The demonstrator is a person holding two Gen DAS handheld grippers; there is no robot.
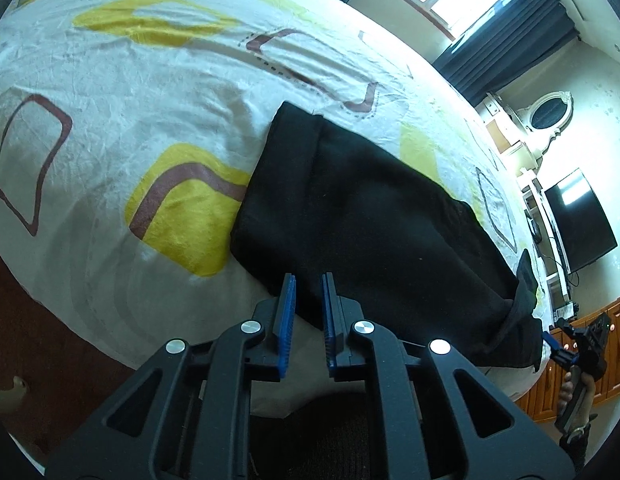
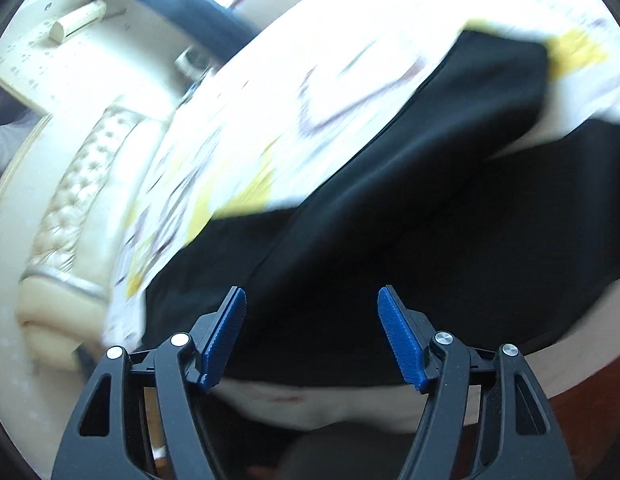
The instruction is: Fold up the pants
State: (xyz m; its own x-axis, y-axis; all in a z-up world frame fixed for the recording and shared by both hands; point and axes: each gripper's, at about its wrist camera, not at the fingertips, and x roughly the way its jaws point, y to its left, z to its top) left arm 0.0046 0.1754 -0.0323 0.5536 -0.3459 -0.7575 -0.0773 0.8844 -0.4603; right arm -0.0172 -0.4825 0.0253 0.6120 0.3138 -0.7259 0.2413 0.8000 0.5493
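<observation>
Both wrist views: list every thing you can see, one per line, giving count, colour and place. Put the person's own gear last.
Pants: one, black, laid flat across the near side of the bed.
Bedsheet: one, white with yellow and brown shapes, covering the bed.
Headboard: one, cream, tufted, at the bed's end in the right wrist view.
Curtains: dark blue, beside the window.
Television: one, black, on the far wall.
Mirror: one, oval, white frame, above the television.
Cabinets: wooden, orange-brown, beyond the bed.
Left gripper: black, blue pads, narrow gap, over the pants' near edge, holding nothing.
Right gripper: black, blue pads, wide open over the pants.
</observation>
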